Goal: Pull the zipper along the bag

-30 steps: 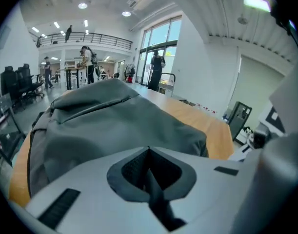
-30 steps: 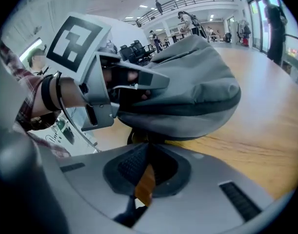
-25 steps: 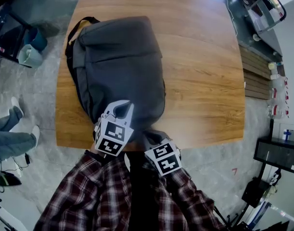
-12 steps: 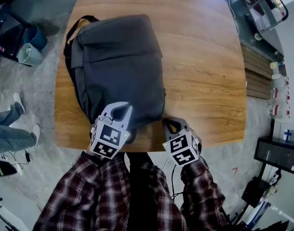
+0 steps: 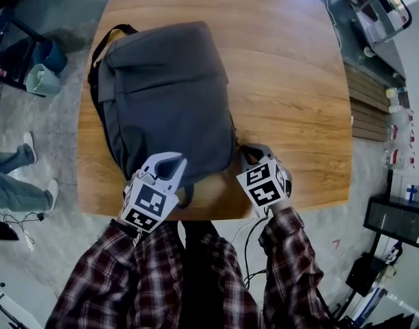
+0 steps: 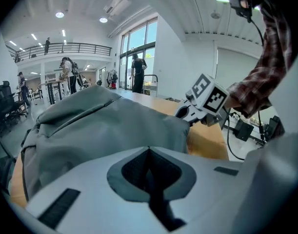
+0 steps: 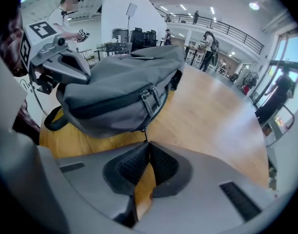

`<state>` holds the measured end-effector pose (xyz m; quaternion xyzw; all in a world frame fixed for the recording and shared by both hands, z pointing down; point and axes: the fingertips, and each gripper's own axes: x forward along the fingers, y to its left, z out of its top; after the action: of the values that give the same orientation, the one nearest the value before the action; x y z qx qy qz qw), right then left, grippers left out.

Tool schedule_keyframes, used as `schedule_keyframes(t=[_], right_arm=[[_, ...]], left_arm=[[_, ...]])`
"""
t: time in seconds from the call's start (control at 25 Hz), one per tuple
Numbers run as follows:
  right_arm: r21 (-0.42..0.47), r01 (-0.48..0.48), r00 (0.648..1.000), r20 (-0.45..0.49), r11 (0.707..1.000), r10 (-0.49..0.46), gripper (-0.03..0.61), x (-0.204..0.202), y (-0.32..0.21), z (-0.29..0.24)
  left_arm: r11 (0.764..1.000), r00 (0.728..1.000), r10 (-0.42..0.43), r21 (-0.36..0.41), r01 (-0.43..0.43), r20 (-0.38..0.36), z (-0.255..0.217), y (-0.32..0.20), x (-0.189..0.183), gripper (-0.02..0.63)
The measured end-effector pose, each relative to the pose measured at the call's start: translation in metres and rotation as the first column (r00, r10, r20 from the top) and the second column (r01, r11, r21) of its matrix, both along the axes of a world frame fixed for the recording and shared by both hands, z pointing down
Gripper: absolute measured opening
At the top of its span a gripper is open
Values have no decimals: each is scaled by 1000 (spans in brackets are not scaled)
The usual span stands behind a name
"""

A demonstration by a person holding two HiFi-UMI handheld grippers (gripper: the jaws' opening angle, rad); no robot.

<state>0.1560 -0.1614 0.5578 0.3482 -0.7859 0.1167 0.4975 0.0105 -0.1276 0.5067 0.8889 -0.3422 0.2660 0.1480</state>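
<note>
Left gripper (image 5: pixel 171 162): jaws together at the near end of the backpack (image 5: pixel 164 88), can't tell if fabric's pinched; if not, the bag may drag instead of unzipping. Backpack lies flat on the wooden table (image 5: pixel 291 81), long axis running away from the person, far end leaning left. Right gripper (image 5: pixel 247 155) is clamped on the zipper pull (image 7: pixel 145 133) at the near right corner; thin bite, could slip.

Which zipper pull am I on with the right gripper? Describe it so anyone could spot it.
On the wooden table lies a grey backpack; follow the zipper along its side facing the right gripper. The zipper pull is the thin tab dropping from the bag's lower edge into the shut jaws, unlike the two rectangular metal pullers above it, which hang free.
</note>
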Motion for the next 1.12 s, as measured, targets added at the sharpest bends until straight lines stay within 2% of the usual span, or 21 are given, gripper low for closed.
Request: schedule_keyframes(t=[0.16, 0.28, 0.36, 0.44, 0.48, 0.56, 0.6, 0.68, 0.72, 0.8, 0.84, 0.92, 1.0, 1.12], right_arm=[[-17, -1, 1000, 18, 1000, 1, 11, -4, -8, 2], [-43, -1, 998, 65, 999, 4, 11, -11, 8, 0], [-59, 38, 995, 94, 998, -33, 9, -25, 27, -2], [-78, 75, 988, 142, 994, -63, 9, -48, 49, -7], [-91, 85, 982, 173, 992, -69, 9, -62, 60, -10], [-121, 91, 969, 242, 988, -60, 9, -90, 78, -16], [-135, 87, 959, 280, 987, -46, 9, -105, 85, -20], [-164, 68, 938, 346, 984, -7, 9, -132, 94, -25], [-177, 60, 930, 368, 982, 10, 9, -143, 98, -26], [-194, 49, 919, 392, 980, 32, 9, -161, 105, -27], [-195, 48, 919, 394, 980, 34, 9, -166, 107, -26], [-175, 56, 929, 369, 983, 13, 9, -171, 107, -25], [-134, 90, 948, 315, 987, -44, 9, -168, 103, -22], [-57, 192, 965, 191, 980, -178, 9, -162, 102, -16]], left_arm=[[1000, 1000, 2, -13, -2, 0, 2, 1, 0, 9], [998, 997, 62, 1, -62, 36, 5, 4, -7, 9], [992, 987, 119, 24, -122, 110, 11, 2, -25, 9], [988, 970, 133, 46, -145, 204, 17, -9, -51, 9], [990, 962, 115, 52, -131, 246, 19, -19, -64, 9], [997, 956, 20, 70, -42, 293, 11, -40, -88, 9], [996, 958, -52, 88, 28, 283, 0, -49, -96, 10], [980, 966, -185, 109, 167, 178, -34, -55, -97, 10], [973, 970, -219, 93, 210, 105, -50, -50, -90, 10], [977, 978, -211, 25, 211, 2, -64, -25, -68, 11], [982, 982, -186, -2, 186, -5, -59, -9, -58, 11], [990, 988, -142, -12, 143, 62, -35, 16, -52, 11], [992, 985, -122, 27, 120, 123, -8, 32, -57, 11], [988, 987, -114, 118, 101, 112, 2, 40, -60, 9]])
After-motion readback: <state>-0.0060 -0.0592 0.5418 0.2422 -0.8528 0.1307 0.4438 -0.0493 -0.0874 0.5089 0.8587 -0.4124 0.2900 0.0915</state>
